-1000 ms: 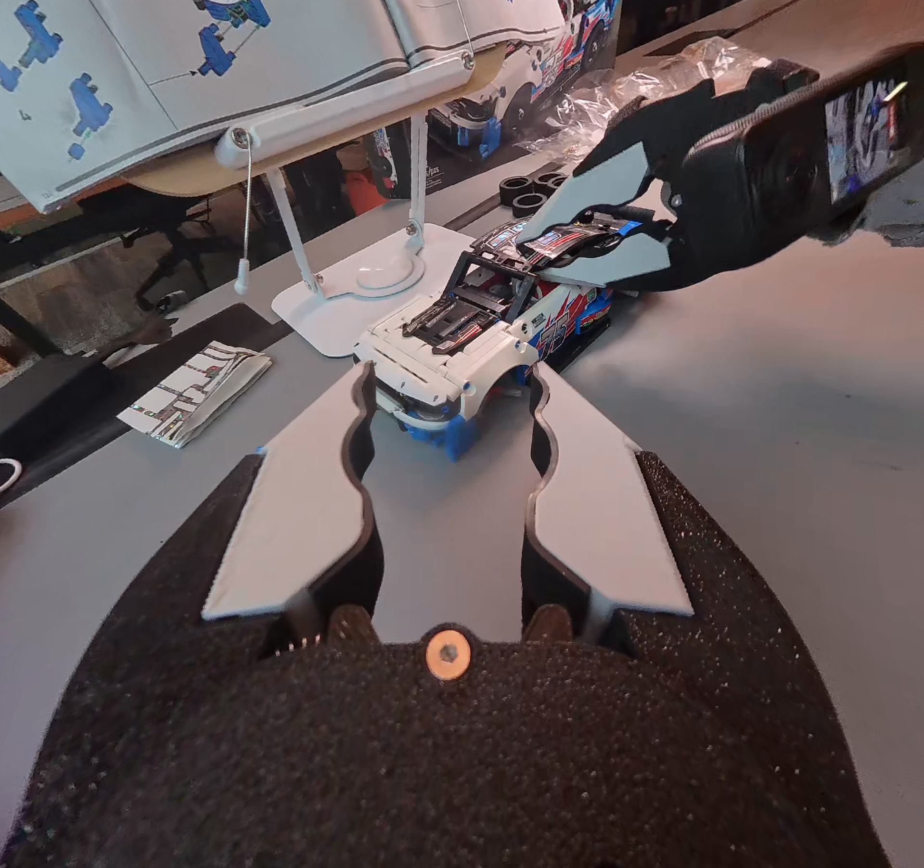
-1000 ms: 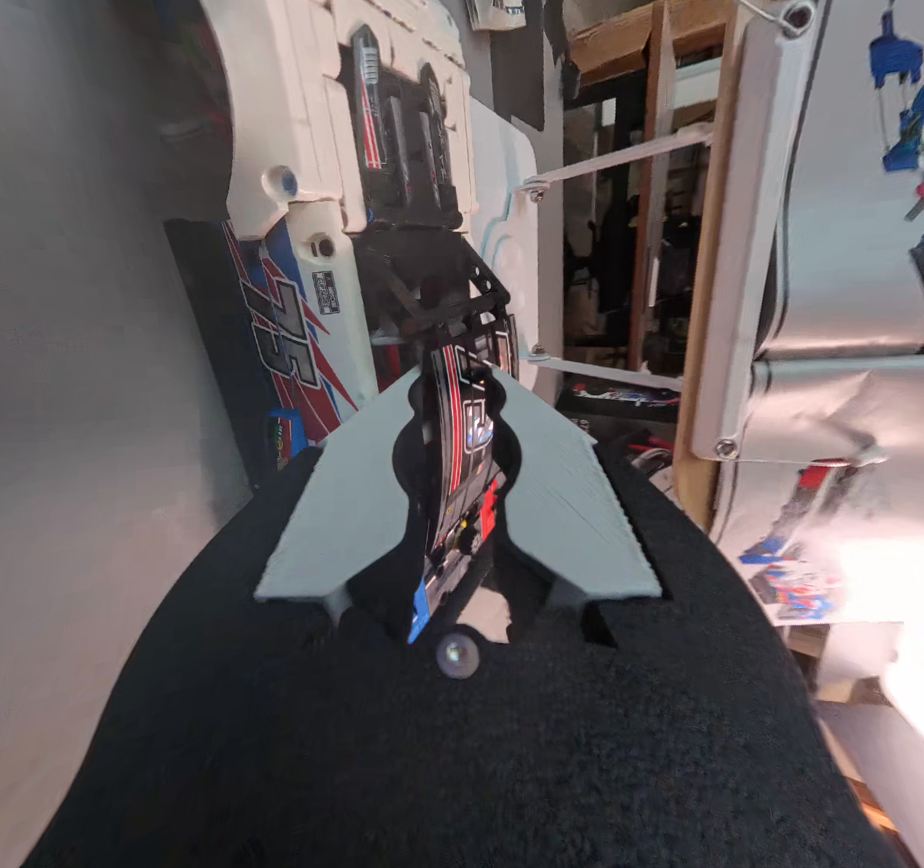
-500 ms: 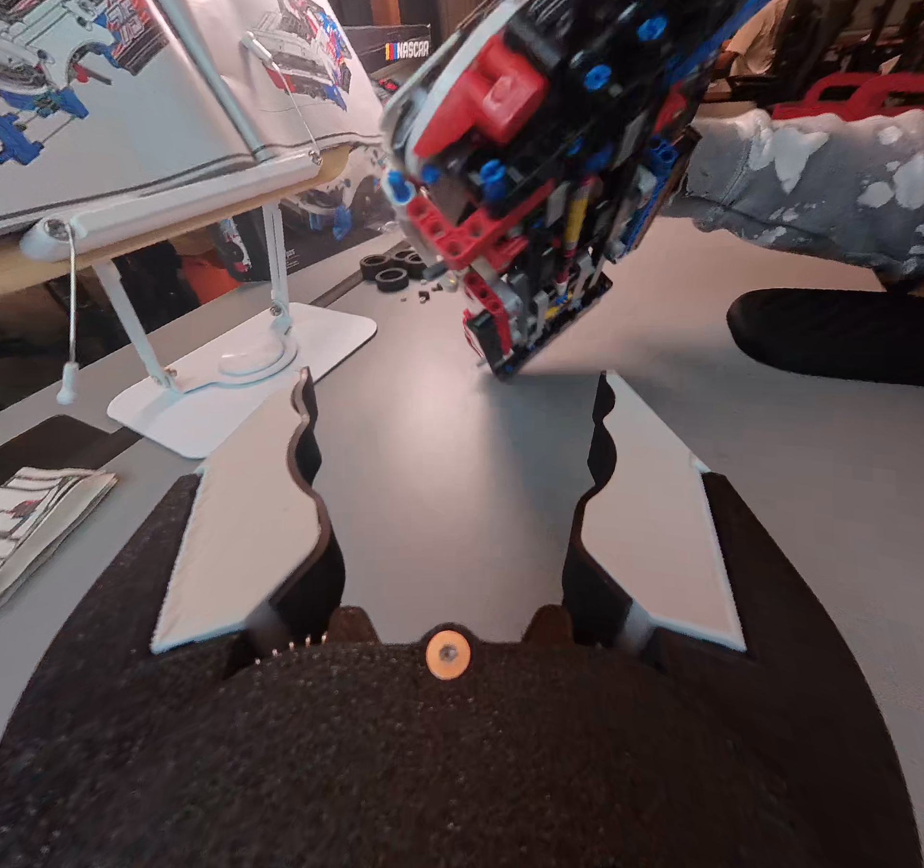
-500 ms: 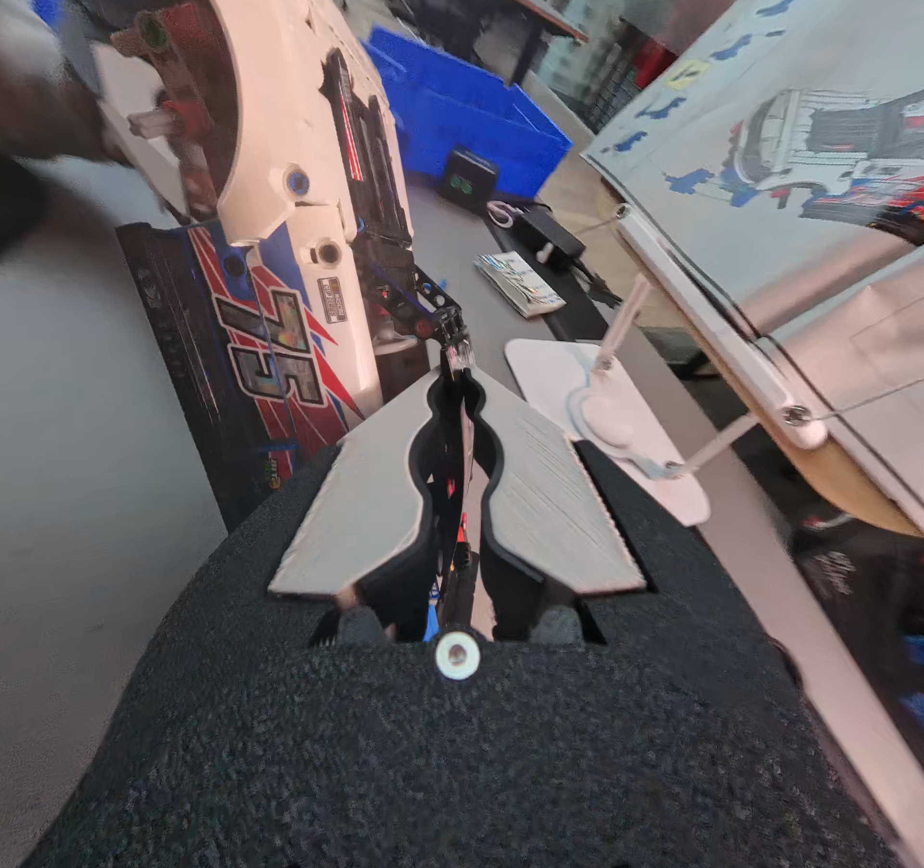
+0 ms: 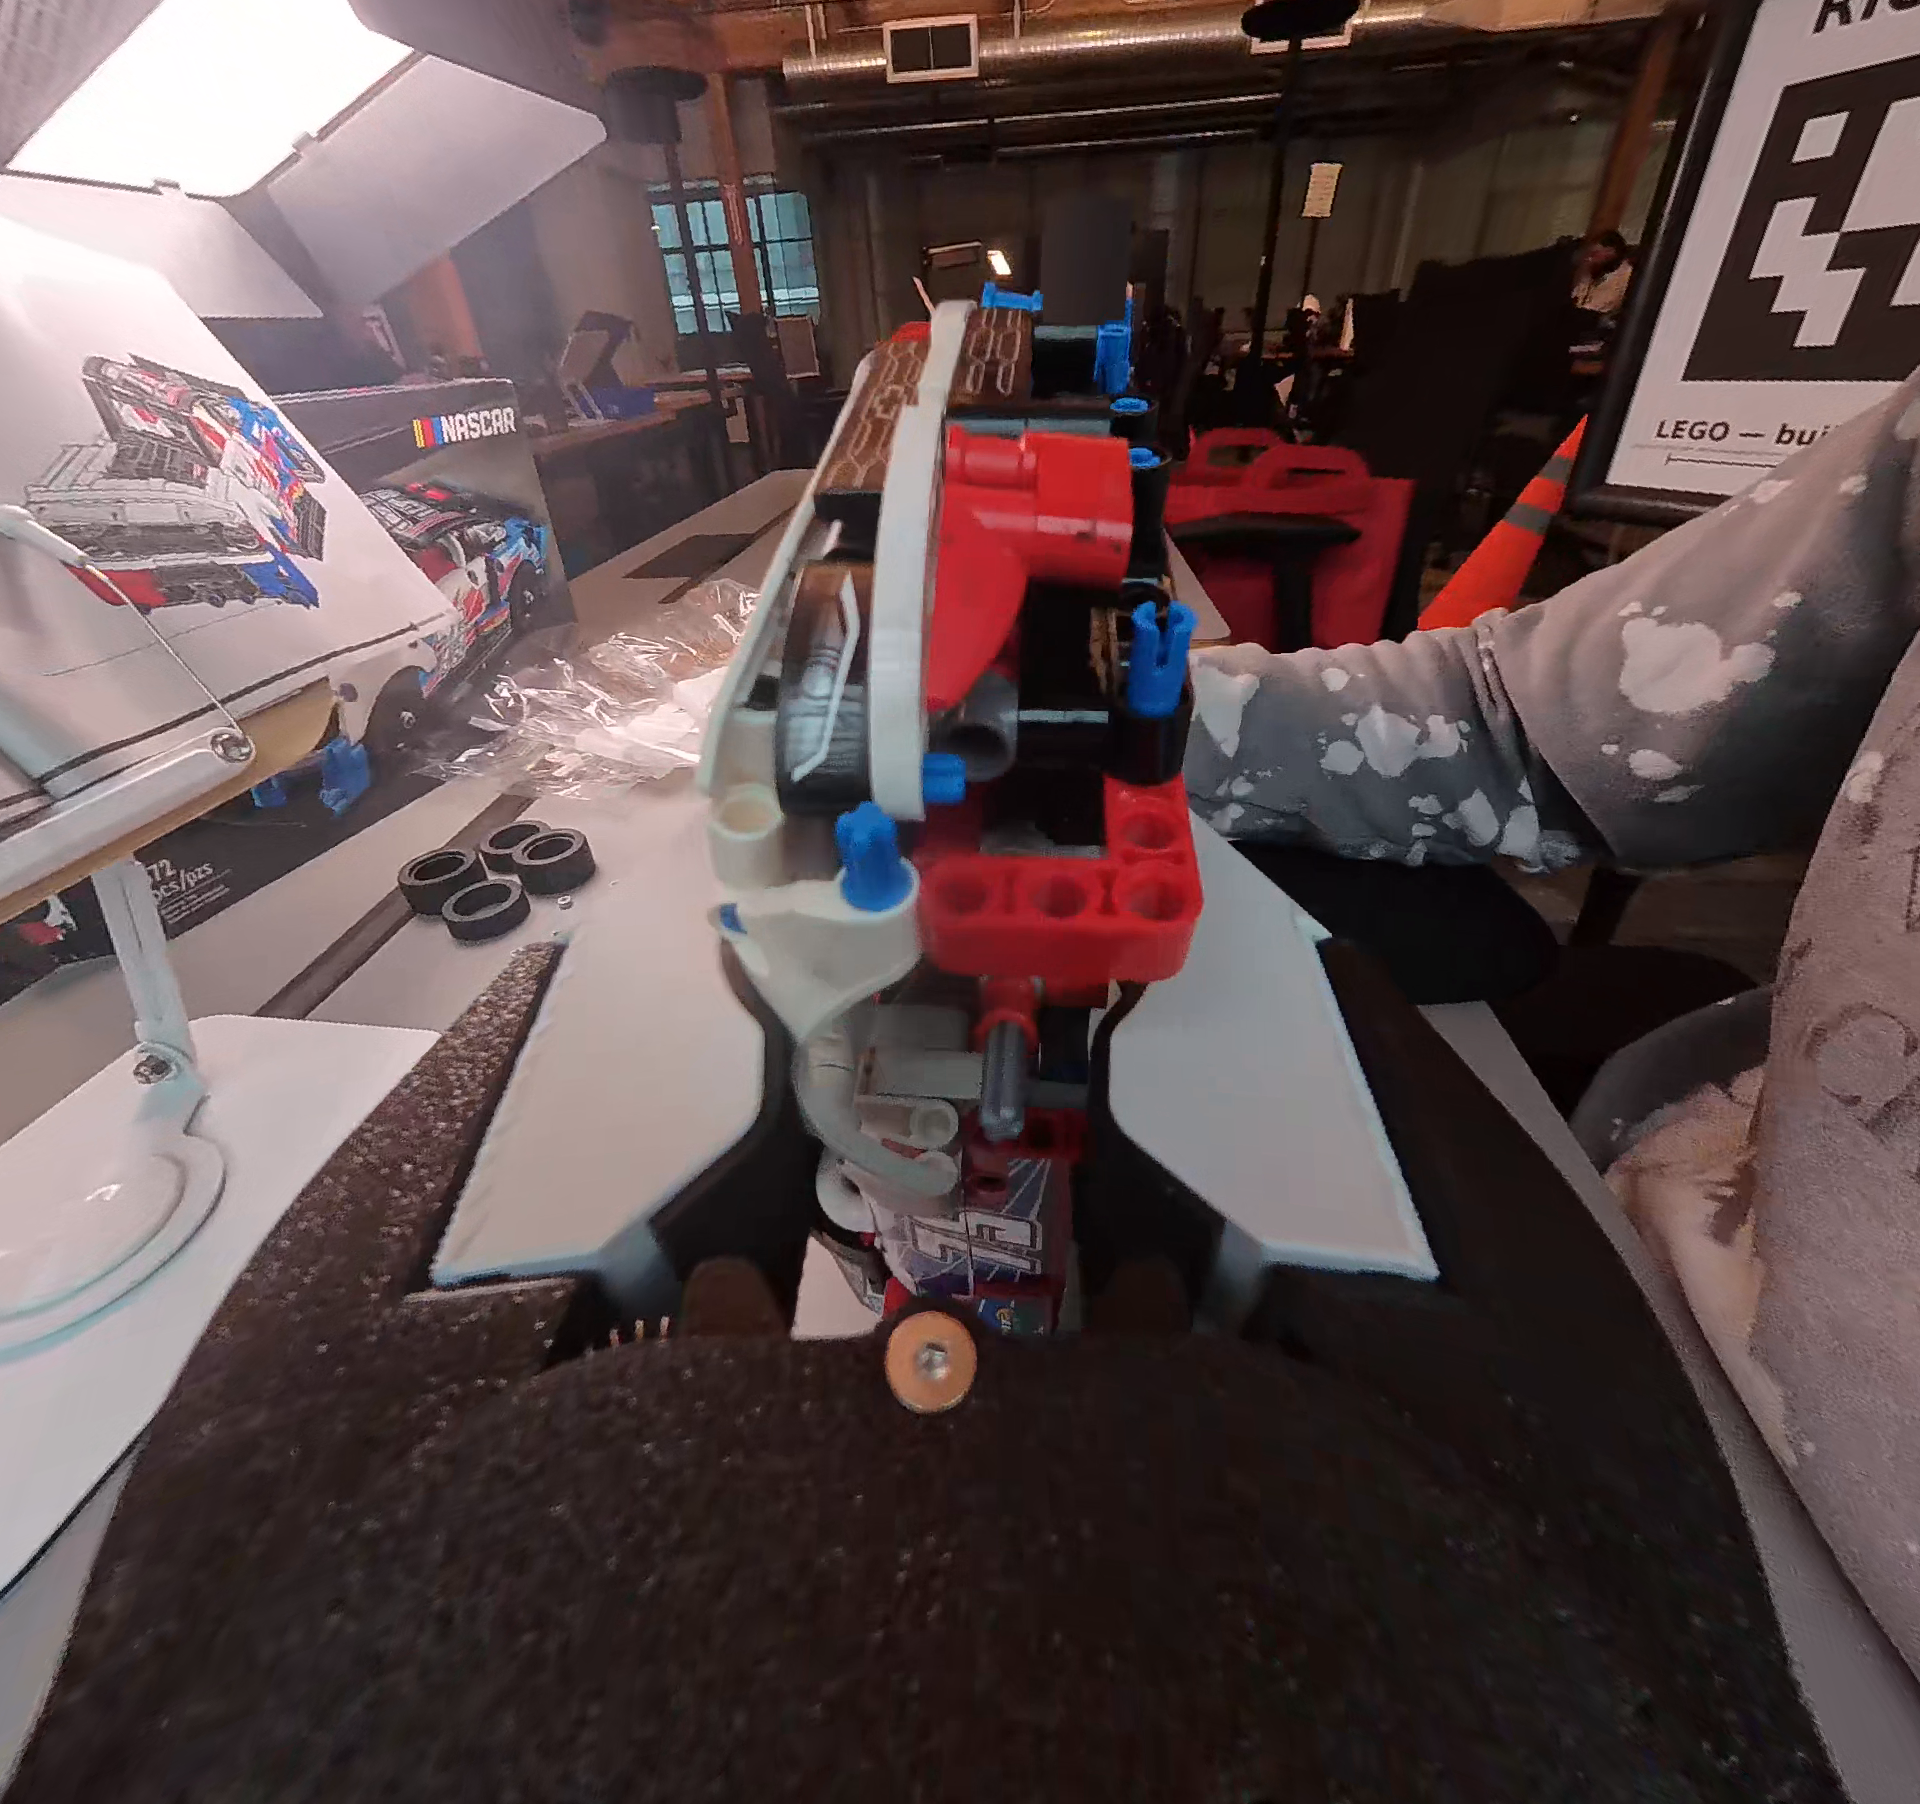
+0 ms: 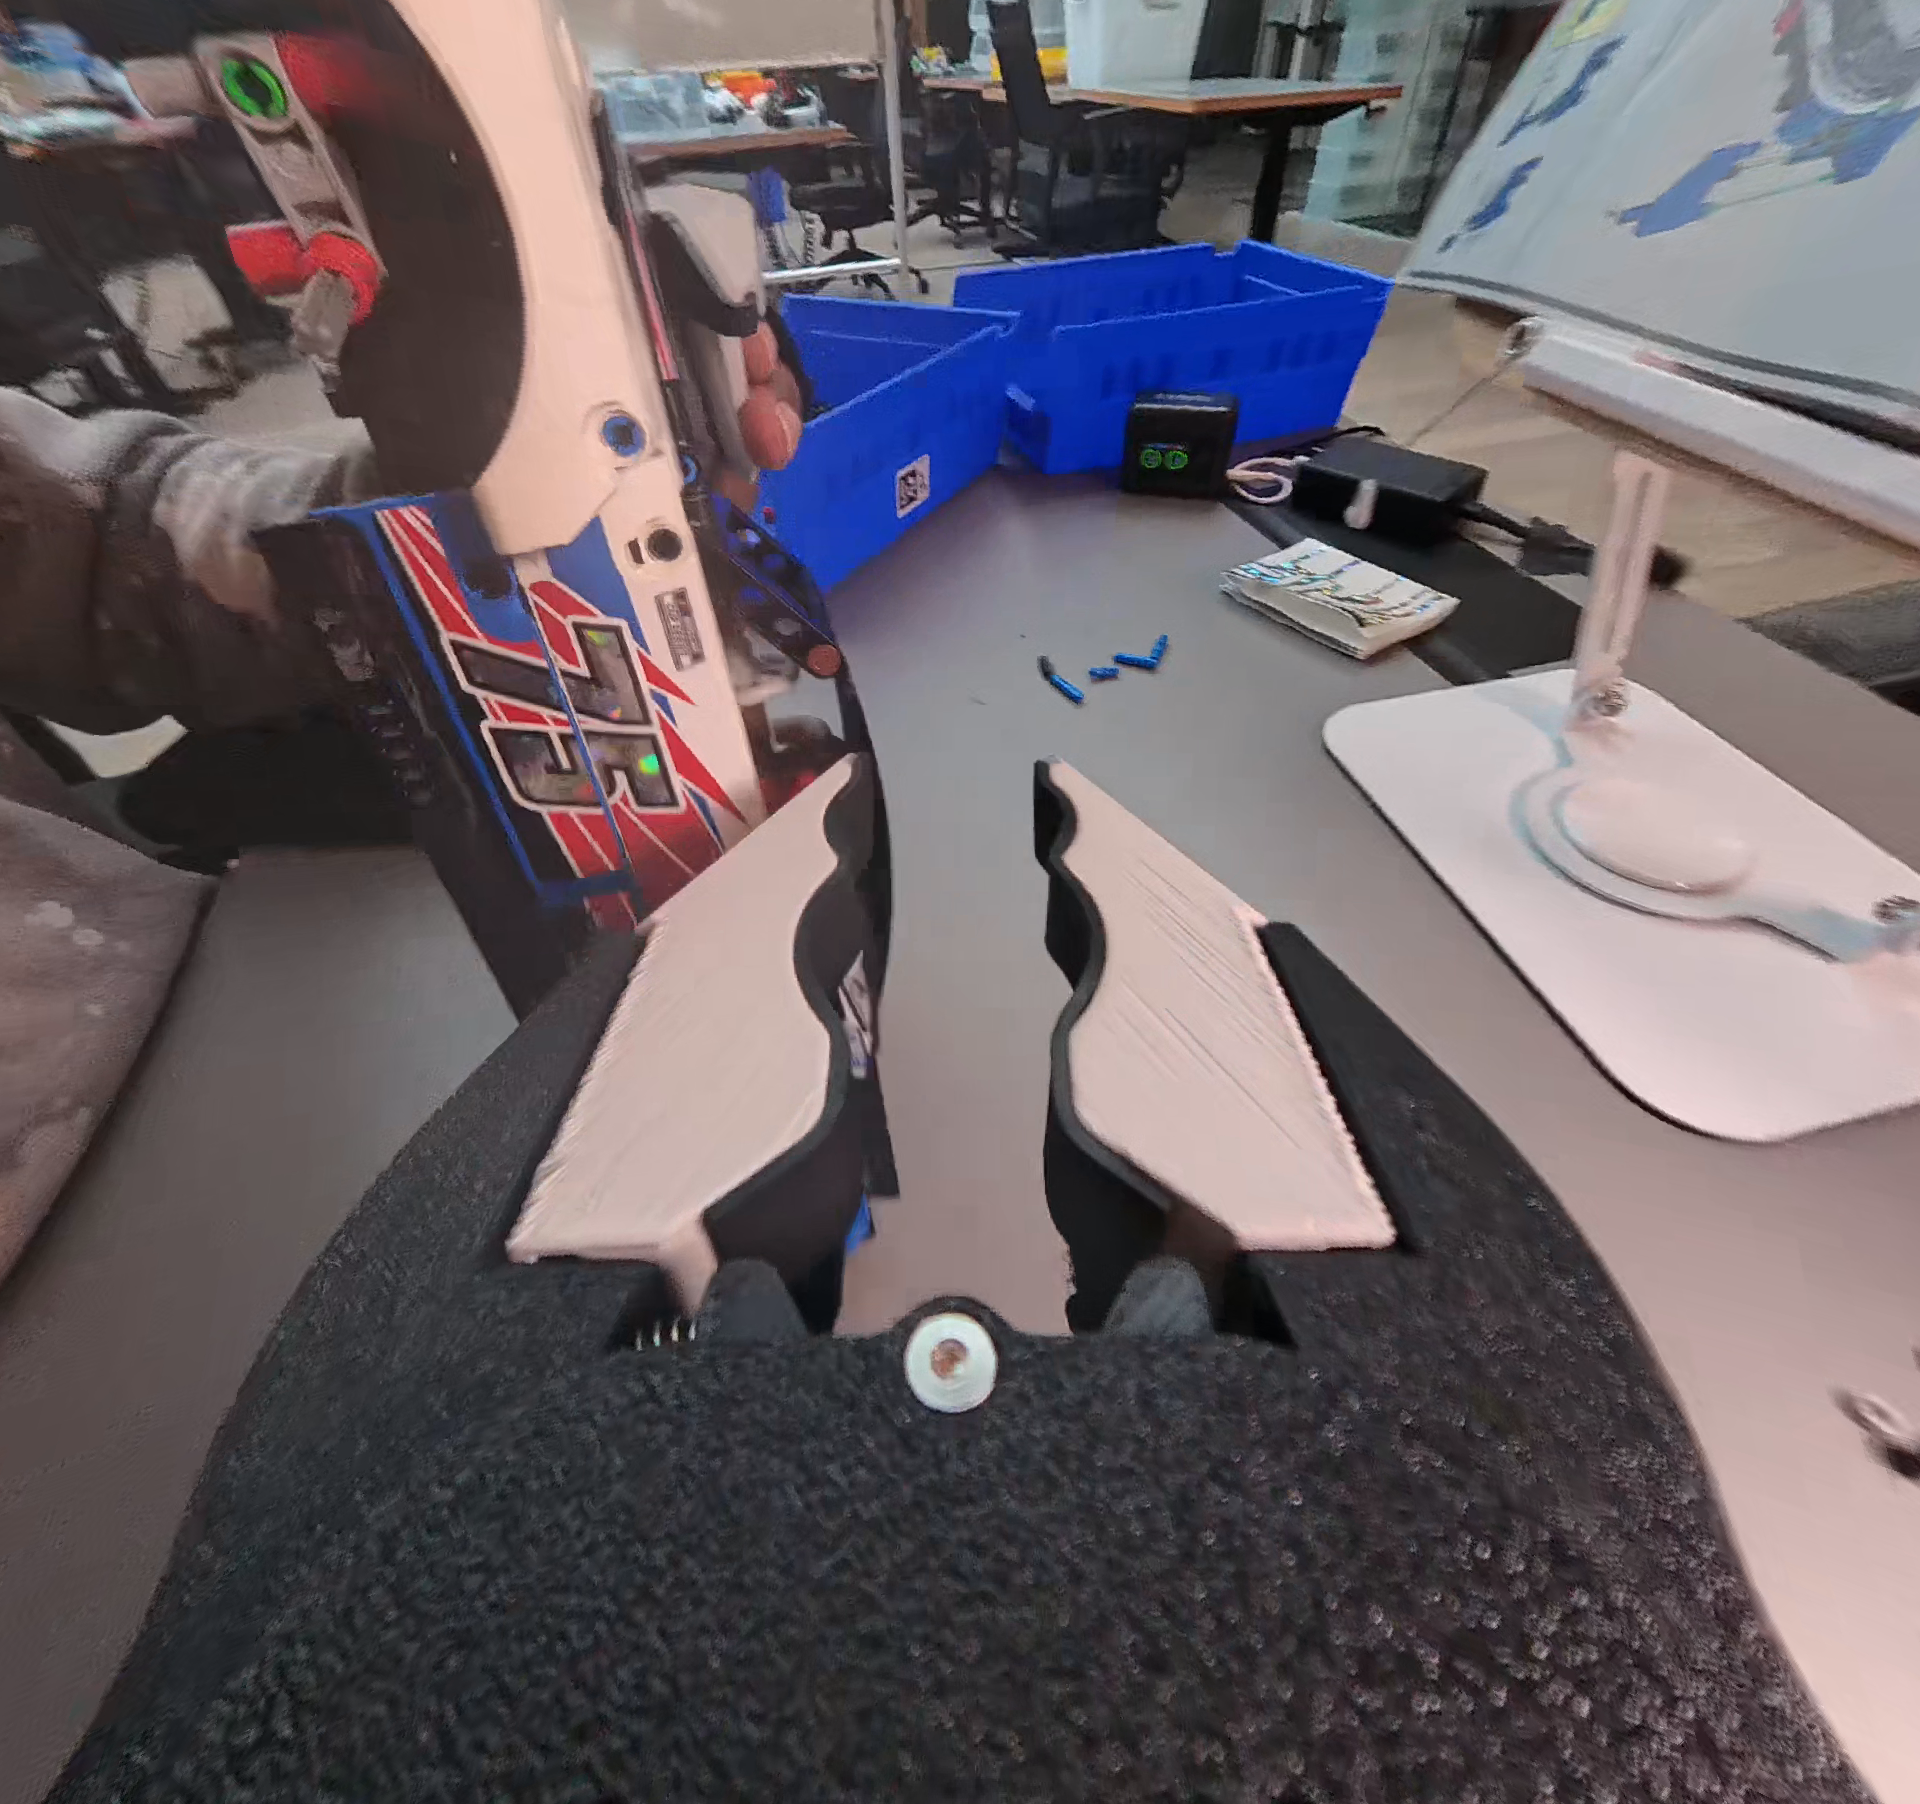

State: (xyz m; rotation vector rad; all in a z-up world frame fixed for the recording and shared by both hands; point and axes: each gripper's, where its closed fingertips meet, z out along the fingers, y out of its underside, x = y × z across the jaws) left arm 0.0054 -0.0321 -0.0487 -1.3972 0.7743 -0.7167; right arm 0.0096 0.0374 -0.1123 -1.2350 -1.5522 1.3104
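A brick-built race car (image 5: pixel 997 715), white, red, blue and black, stands on end above the grey table (image 5: pixel 644 923). My left gripper (image 5: pixel 940 944) is shut on the car's lower part, one finger on each side. In the right wrist view the car's numbered side (image 6: pixel 561 705) stands just left of my right gripper (image 6: pixel 951 767). The right gripper is open with nothing between its fingers. Its left finger (image 6: pixel 727 1006) lies against a thin black edge of the car. A person's hand (image 6: pixel 769 404) shows behind the car.
A white book stand (image 6: pixel 1662 923) holds an open instruction booklet (image 5: pixel 156 528). Several black tyres (image 5: pixel 499 871), clear plastic bags (image 5: pixel 623 694) and the kit box (image 5: pixel 447 507) lie behind. Blue bins (image 6: pixel 1143 352), small blue pins (image 6: pixel 1101 663), a folded leaflet (image 6: pixel 1340 596) and a grey sleeve (image 5: pixel 1507 736) are nearby. The gap from one gripper's tips to the other's is roughly 10 cm.
The right gripper lifted the car off the table and tipped it on end, then opened and let go of its roof. The left gripper closed on the car.
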